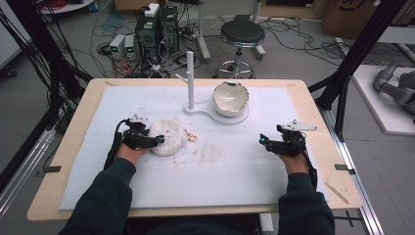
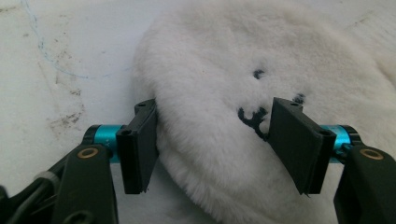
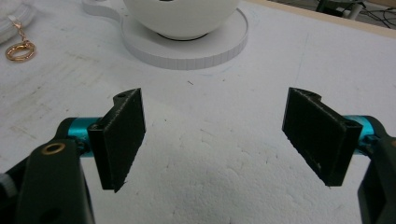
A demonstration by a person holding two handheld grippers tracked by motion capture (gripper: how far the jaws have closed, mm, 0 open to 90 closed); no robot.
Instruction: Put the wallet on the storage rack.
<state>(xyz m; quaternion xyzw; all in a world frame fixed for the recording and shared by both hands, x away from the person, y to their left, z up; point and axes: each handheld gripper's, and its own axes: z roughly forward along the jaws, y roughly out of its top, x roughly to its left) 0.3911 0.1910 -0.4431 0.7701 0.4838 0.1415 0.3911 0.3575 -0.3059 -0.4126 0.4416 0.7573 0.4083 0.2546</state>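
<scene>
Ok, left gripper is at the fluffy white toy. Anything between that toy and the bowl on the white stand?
Little visible does. The fluffy white toy lies between the left gripper jaws, which stand open. Toward the bowl there is bare mat, except a small gold ring beside the toy. The stand's post rises left of the bowl.

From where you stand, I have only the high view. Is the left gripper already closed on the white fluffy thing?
Observer: Not closed. In the left gripper view the left gripper is open, with the plush toy between its jaws.
Operator: What side of the toy is up?
Observer: A side with small black stitched marks.
Operator: And the right gripper?
Observer: The right gripper is open over bare foam, facing the white bowl.
</scene>
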